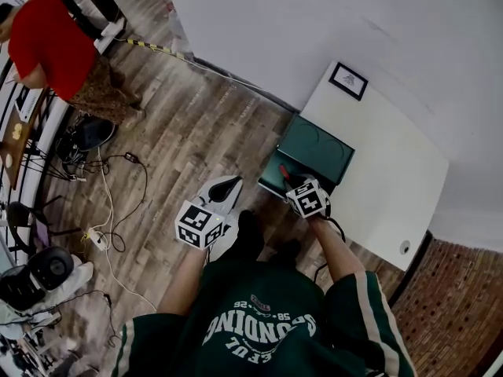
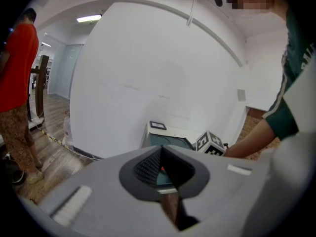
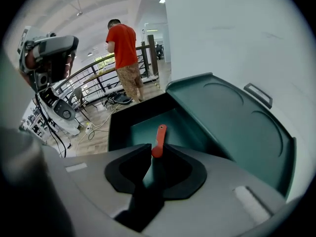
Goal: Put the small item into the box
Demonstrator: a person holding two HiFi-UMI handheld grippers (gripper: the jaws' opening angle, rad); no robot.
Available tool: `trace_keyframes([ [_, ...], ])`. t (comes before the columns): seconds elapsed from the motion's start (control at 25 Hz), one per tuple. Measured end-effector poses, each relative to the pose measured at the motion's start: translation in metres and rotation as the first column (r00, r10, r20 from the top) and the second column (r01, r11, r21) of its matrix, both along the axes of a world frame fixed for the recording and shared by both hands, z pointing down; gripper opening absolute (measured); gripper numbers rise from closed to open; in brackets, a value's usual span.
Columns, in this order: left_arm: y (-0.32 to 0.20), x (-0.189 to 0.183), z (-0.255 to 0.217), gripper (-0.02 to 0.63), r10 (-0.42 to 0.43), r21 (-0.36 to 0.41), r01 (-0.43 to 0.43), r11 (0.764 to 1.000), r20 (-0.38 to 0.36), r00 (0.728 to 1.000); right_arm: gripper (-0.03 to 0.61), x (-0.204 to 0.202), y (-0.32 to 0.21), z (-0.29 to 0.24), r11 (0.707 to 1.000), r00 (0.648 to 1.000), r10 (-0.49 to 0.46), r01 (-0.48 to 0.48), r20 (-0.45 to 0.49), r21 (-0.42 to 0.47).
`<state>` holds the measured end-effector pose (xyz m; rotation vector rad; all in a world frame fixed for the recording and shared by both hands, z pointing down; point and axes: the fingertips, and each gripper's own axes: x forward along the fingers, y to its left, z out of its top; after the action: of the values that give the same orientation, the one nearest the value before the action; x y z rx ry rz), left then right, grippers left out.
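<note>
One slim, smooth red plastic item (image 3: 159,139), long axis pointing far over teal box (image 3: 118,120), pinched by right gripper (image 3: 154,151); left gripper (image 2: 162,154) jaws closed, w/ nothing between.

wood-plank floor (image 1: 196,140), white wall (image 1: 330,14), cables (image 1: 110,203)

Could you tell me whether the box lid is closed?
No, the lid stands open behind the box while the right tongs hold a red item.
</note>
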<state>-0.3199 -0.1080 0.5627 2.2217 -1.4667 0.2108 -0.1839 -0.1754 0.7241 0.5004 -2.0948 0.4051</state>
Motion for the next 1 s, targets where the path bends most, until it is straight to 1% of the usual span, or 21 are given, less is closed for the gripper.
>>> trace_keyframes([
  [0.08, 0.001, -0.003, 0.004, 0.051, 0.000, -0.006, 0.000, 1.000, -0.001, 1.000, 0.074, 0.003, 0.000, 0.006, 0.999, 1.000, 0.017, -0.017, -0.016, -0.030],
  [0.28, -0.003, -0.012, 0.014, 0.051, 0.000, -0.015, 0.000, 1.000, -0.001, 1.000, 0.075, 0.005, 0.002, 0.023, 0.996, 0.999, 0.014, -0.019, -0.051, -0.092],
  [0.4, -0.004, -0.014, 0.019, 0.051, 0.012, -0.016, -0.012, 1.000, -0.004, 1.000, 0.075, 0.005, 0.003, 0.028, 0.995, 0.999, 0.020, -0.024, -0.041, -0.093],
  [0.56, -0.008, -0.012, 0.025, 0.051, 0.040, -0.014, -0.040, 0.999, -0.008, 0.999, 0.082, 0.004, 0.005, 0.026, 0.994, 0.999, 0.047, -0.047, -0.002, -0.103],
  [0.64, -0.014, -0.011, 0.023, 0.051, 0.057, -0.008, -0.057, 0.998, -0.012, 0.998, 0.081, 0.004, 0.003, 0.016, 0.994, 0.997, 0.069, -0.067, 0.018, -0.092],
  [0.8, -0.025, -0.002, 0.017, 0.051, 0.094, 0.010, -0.094, 0.996, -0.009, 0.996, 0.077, 0.008, -0.002, -0.013, 0.993, 0.989, 0.120, -0.118, 0.085, -0.026],
  [0.92, -0.034, 0.008, 0.011, 0.051, 0.120, 0.026, -0.120, 0.992, -0.002, 0.993, 0.005, 0.017, -0.006, -0.042, 0.983, 0.971, 0.173, -0.180, 0.164, 0.030],
  [1.0, -0.038, 0.013, 0.003, 0.051, 0.131, 0.042, -0.131, 0.991, 0.003, 0.991, 0.002, 0.024, -0.007, -0.065, 0.971, 0.950, 0.211, -0.231, 0.231, 0.063],
])
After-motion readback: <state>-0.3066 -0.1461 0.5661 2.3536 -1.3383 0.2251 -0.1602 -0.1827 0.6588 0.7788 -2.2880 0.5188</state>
